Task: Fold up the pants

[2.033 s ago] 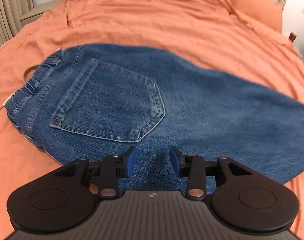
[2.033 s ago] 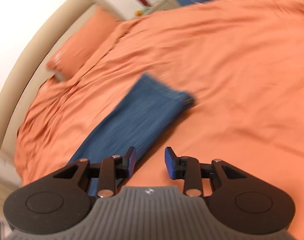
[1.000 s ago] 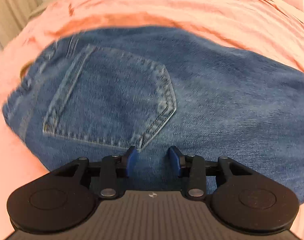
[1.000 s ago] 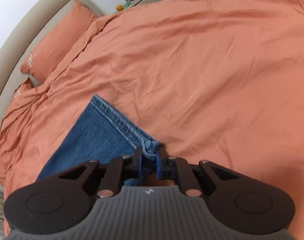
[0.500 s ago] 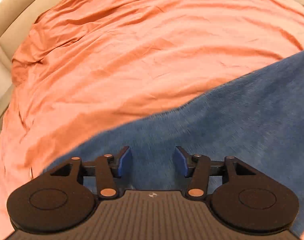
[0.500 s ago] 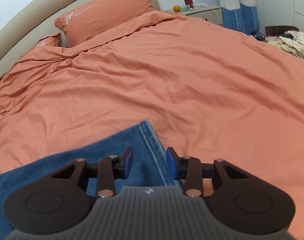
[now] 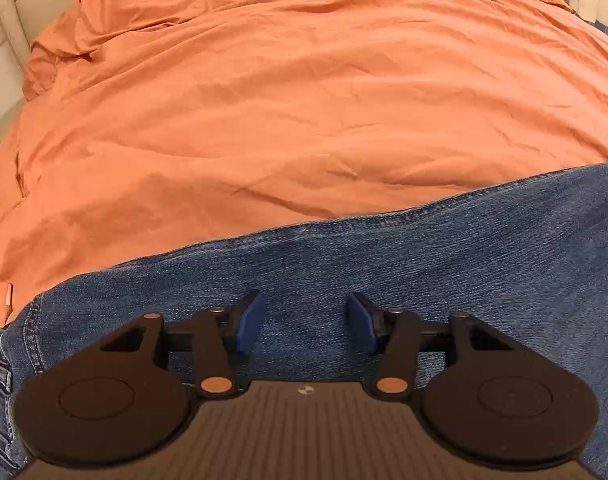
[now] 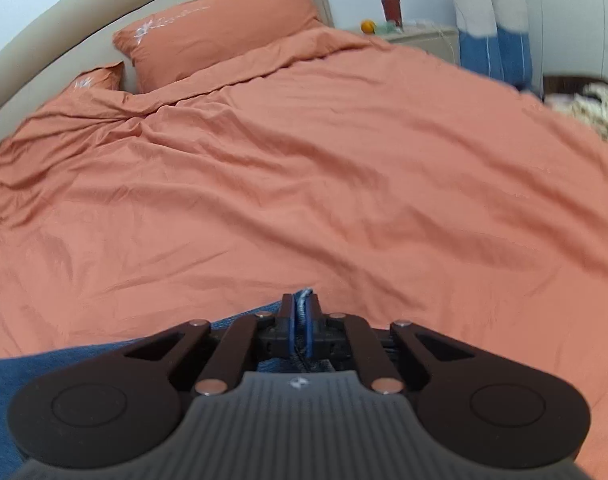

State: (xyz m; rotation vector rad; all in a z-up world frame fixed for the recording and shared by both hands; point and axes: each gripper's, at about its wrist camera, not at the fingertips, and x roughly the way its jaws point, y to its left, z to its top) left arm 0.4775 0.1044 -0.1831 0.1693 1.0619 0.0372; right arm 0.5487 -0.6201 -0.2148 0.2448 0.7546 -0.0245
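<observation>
Fingers of the right gripper (image 8: 300,320) had just closed and were clamped together on a thin bunch of denim, the hem end of the jeans (image 7: 384,264), which stuck up between the blue pads. Those of the left gripper (image 7: 301,322) stood apart, having just narrowed a little, with denim lying flat beneath and between them but nothing pinched.

Largest in view was the orange duvet (image 8: 304,168), rumpled and soft, covering the whole bed. That softness was the first risk: a gripper pushed down to catch denim could have caught the cover too and dragged it up with the fold. Next in size, the jeans lay along the near edge of the bed, stretched across the bottom of both views, the waistband end (image 7: 7,364) at the lower left of the left wrist view. With only one end held, lifting the hem would probably have let the heavy leg sag and twist, so the fold could have landed crooked. Smallest was the pinch itself: so little cloth showed between the pads that a brisk pull might have slipped it free.
</observation>
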